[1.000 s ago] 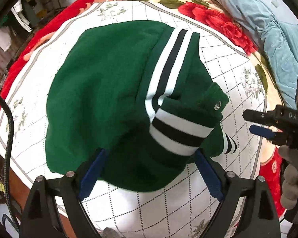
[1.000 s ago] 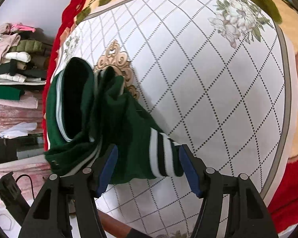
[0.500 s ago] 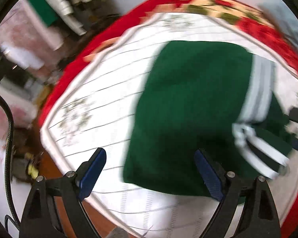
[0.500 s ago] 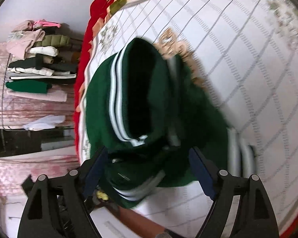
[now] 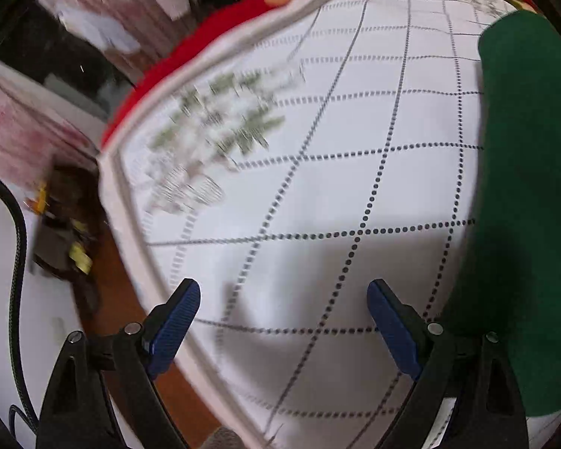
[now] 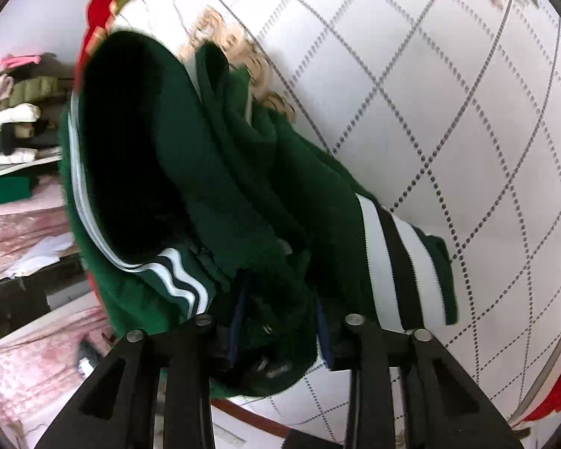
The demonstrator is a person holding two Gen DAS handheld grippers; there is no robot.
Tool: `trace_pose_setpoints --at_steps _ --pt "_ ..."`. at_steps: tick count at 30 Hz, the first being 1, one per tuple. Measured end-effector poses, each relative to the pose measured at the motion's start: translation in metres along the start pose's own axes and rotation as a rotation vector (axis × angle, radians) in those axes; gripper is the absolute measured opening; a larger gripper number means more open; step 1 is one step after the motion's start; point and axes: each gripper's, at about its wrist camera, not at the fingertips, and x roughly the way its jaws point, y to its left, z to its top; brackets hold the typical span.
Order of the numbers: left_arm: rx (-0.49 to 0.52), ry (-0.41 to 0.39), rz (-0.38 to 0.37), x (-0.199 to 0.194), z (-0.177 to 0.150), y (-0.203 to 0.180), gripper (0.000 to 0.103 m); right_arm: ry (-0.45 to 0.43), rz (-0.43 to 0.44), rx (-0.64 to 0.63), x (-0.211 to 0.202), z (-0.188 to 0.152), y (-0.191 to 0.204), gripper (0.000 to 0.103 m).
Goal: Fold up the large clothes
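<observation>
green jacket (image 6: 243,194): soft, bulky fleece, sags in folds; take it by the striped hem
right gripper (image 6: 280,333): jaws clenched on bunched jacket cloth between them
left gripper (image 5: 284,329): jaws released, jacket off to their right

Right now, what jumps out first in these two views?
In the right wrist view, the green jacket with white and black stripes fills the middle, bunched up, with the right gripper jaws closed on its fabric. In the left wrist view, the left gripper hangs wide open over the white quilted bedspread, holding nothing, the jacket only a green slab at the right edge.
</observation>
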Motion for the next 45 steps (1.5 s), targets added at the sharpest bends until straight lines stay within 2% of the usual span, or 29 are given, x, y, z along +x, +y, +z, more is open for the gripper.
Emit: trace_pose_setpoints --at_steps 2,4,5,6,9,12,13,14,15,17,18,20,23,25,26,28,30,31,32,35,36,37,38,39,41,44,45 --pt "-0.031 0.016 -0.056 0.007 0.002 0.005 0.092 -0.088 -0.008 -0.056 -0.028 -0.002 0.013 0.038" --pt "-0.060 0.037 -0.123 0.018 0.004 0.012 0.098 -0.177 0.039 -0.109 -0.053 -0.005 0.029 0.047" --pt "-0.071 0.037 -0.143 0.022 0.004 0.015 0.103 -0.200 0.059 -0.125 -0.059 -0.005 0.035 0.052" --pt "-0.079 0.029 -0.173 0.025 0.004 0.018 0.103 -0.212 0.105 -0.155 -0.062 -0.004 0.044 0.055" --pt "-0.092 -0.017 -0.232 0.028 0.000 0.022 0.103 -0.165 0.212 -0.211 -0.044 0.008 0.069 0.057" --pt "-0.148 -0.108 -0.251 0.027 -0.012 0.027 0.103 -0.043 0.255 -0.196 0.004 0.031 0.083 0.059" --pt "-0.163 -0.117 -0.252 0.027 -0.014 0.027 0.103 0.003 0.293 -0.186 0.020 0.037 0.085 0.057" --pt "-0.176 -0.125 -0.250 0.026 -0.015 0.028 0.103 0.027 0.323 -0.184 0.031 0.042 0.082 0.034" --pt "-0.175 -0.119 -0.248 0.025 -0.015 0.027 0.103 0.049 0.338 -0.181 0.037 0.046 0.085 0.003" --pt "-0.135 -0.071 -0.258 0.027 -0.009 0.027 0.103 -0.006 0.307 -0.166 0.028 0.052 0.085 0.003" --pt "-0.122 -0.047 -0.266 0.025 -0.005 0.030 0.103 -0.068 0.285 -0.156 0.016 0.056 0.086 0.003" --pt "-0.118 -0.053 -0.270 0.014 -0.002 0.036 0.103 -0.164 0.246 -0.106 -0.009 0.068 0.079 0.003" --pt "-0.091 -0.095 -0.248 -0.013 0.001 0.042 0.103 -0.167 0.115 -0.068 -0.011 0.081 0.073 0.003" --pt "-0.073 -0.117 -0.242 -0.033 0.002 0.042 0.103 -0.122 0.126 -0.060 -0.006 0.078 0.074 0.004" --pt "-0.062 -0.123 -0.243 -0.041 0.003 0.040 0.103 -0.100 0.155 -0.065 -0.010 0.070 0.075 0.005" --pt "-0.031 -0.136 -0.237 -0.057 0.003 0.035 0.103 -0.093 0.161 -0.094 -0.020 0.056 0.074 0.013" --pt "0.009 -0.148 -0.225 -0.070 0.002 0.022 0.103 -0.083 0.148 -0.114 -0.029 0.034 0.066 0.047" --pt "0.025 -0.151 -0.221 -0.074 0.003 0.016 0.103 -0.062 0.151 -0.117 -0.030 0.025 0.059 0.055" --pt "0.046 -0.153 -0.223 -0.077 0.004 0.007 0.103 -0.040 0.148 -0.118 -0.024 0.017 0.058 0.060" --pt "0.103 -0.159 -0.219 -0.082 0.010 -0.016 0.103 0.057 0.099 -0.131 -0.003 0.001 0.030 0.060" --pt "0.123 -0.161 -0.213 -0.084 0.011 -0.023 0.103 0.088 0.087 -0.121 0.009 -0.004 0.024 0.058" --pt "0.139 -0.162 -0.206 -0.086 0.009 -0.029 0.103 0.106 0.096 -0.124 0.019 -0.007 0.022 0.049" --pt "0.160 -0.164 -0.199 -0.088 0.009 -0.036 0.103 0.105 0.094 -0.137 0.023 -0.008 0.024 0.017" --pt "0.182 -0.166 -0.192 -0.090 0.009 -0.043 0.103 0.084 0.064 -0.157 0.025 -0.011 0.026 0.007" --pt "0.218 -0.170 -0.163 -0.093 0.007 -0.053 0.103 0.041 0.054 -0.158 0.018 -0.015 0.027 0.003" --pt "0.303 -0.145 -0.091 -0.083 0.005 -0.068 0.103 -0.096 0.089 -0.097 -0.020 -0.020 0.023 0.002" --pt "0.320 -0.126 -0.087 -0.078 0.005 -0.072 0.103 -0.133 0.098 -0.080 -0.031 -0.021 0.023 0.002"
